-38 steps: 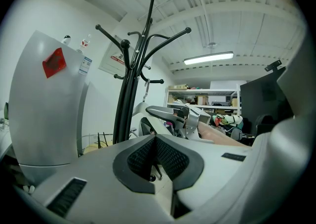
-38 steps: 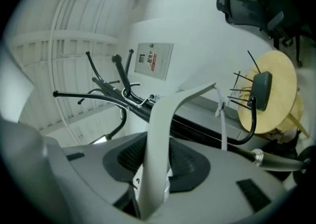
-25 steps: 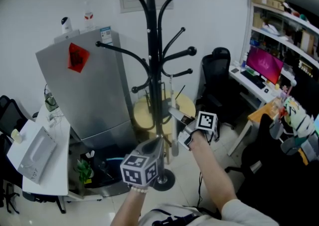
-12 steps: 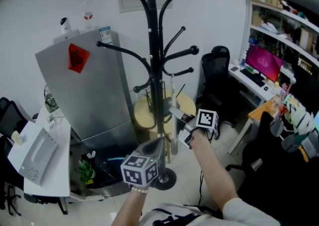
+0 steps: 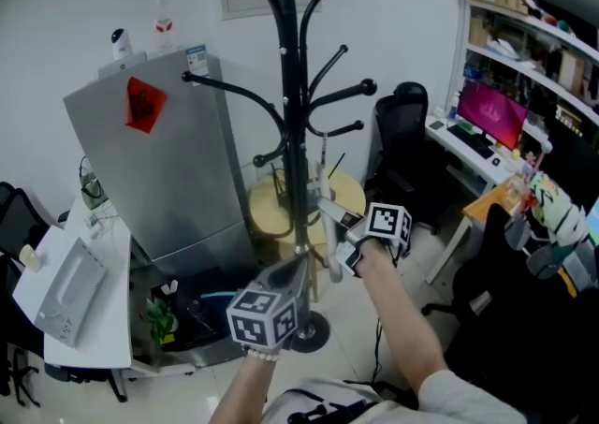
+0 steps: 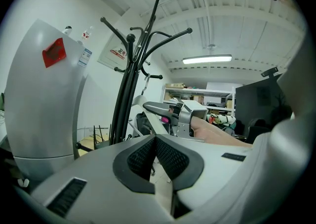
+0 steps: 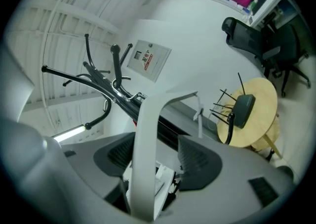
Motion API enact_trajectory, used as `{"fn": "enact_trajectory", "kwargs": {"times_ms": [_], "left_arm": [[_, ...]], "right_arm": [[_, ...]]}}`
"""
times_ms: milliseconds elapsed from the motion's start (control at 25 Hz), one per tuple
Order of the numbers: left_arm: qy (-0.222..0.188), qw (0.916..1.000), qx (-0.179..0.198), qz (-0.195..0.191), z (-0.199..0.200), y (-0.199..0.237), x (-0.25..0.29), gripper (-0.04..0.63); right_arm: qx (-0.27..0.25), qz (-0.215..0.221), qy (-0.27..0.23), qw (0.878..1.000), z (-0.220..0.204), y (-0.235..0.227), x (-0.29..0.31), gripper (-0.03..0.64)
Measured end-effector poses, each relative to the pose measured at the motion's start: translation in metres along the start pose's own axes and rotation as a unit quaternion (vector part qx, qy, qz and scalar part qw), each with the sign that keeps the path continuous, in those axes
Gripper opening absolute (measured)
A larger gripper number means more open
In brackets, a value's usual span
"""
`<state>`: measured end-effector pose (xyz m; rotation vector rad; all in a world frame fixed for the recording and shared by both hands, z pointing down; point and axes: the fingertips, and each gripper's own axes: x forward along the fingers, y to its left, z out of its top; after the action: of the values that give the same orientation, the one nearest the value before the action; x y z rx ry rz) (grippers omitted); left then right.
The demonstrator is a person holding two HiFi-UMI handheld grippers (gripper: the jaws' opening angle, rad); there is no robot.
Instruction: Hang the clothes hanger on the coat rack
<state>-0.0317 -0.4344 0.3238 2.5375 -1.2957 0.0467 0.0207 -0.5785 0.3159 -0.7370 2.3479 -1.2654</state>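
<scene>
A black coat rack [image 5: 290, 104] stands in front of me with curved arms. A pale grey clothes hanger [image 5: 328, 226] hangs beside its pole, its thin wire neck rising towards a lower arm [image 5: 342, 128]. My right gripper [image 5: 343, 246] is at the hanger's body. In the right gripper view the hanger's arm [image 7: 147, 154] runs between the jaws, close to the left pad [image 7: 121, 153] and apart from the right pad; the jaws have just been opening. My left gripper [image 5: 294, 274] is held low near the pole, its pads [image 6: 170, 156] pressed together with nothing between them.
A grey fridge [image 5: 159, 160] stands left of the rack, with a round wooden table [image 5: 270, 212] behind the pole. A black office chair [image 5: 404, 132] and a desk with a monitor [image 5: 496, 113] are at the right. A white side table [image 5: 80, 305] is at the left.
Hardly anything differs in the head view: both grippers and the hanger stay where they were beside the pole.
</scene>
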Motion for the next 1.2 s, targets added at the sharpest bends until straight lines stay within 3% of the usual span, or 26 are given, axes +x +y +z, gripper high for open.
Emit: {"fn": "enact_trajectory", "kwargs": {"times_ms": [200,320,720,920,1000,1080,1120,1200], "left_arm": [[-0.011,0.9999,-0.009,-0.007,-0.002,-0.004,-0.008,-0.008],[-0.018,0.9997,-0.010,-0.014,-0.004,-0.008,-0.013,-0.008],[-0.047,0.9975,-0.022,-0.048,-0.008,-0.031,-0.035,-0.008],[-0.038,0.9962,-0.033,-0.070,-0.025,-0.050,-0.050,-0.008],[-0.030,0.9957,-0.040,-0.078,-0.036,-0.057,-0.057,-0.009],[-0.025,0.9949,-0.048,-0.086,-0.047,-0.064,-0.065,-0.008],[-0.023,0.9943,-0.053,-0.089,-0.053,-0.066,-0.069,-0.009],[-0.019,0.9933,-0.061,-0.096,-0.066,-0.071,-0.076,-0.008]], "right_arm": [[-0.006,-0.024,-0.002,1.000,-0.007,-0.006,-0.010,0.319],[-0.027,-0.045,-0.006,0.999,-0.009,-0.011,-0.019,0.371],[-0.098,-0.093,-0.057,0.989,-0.018,0.005,-0.090,0.405],[-0.070,-0.049,-0.103,0.991,-0.047,0.042,-0.140,0.403],[-0.090,-0.082,-0.111,0.986,-0.062,0.049,-0.168,0.402],[-0.143,-0.148,-0.106,0.973,-0.078,0.046,-0.200,0.351],[-0.154,-0.168,-0.108,0.968,-0.087,0.046,-0.213,0.325],[-0.154,-0.183,-0.122,0.963,-0.108,0.050,-0.235,0.214]]}}
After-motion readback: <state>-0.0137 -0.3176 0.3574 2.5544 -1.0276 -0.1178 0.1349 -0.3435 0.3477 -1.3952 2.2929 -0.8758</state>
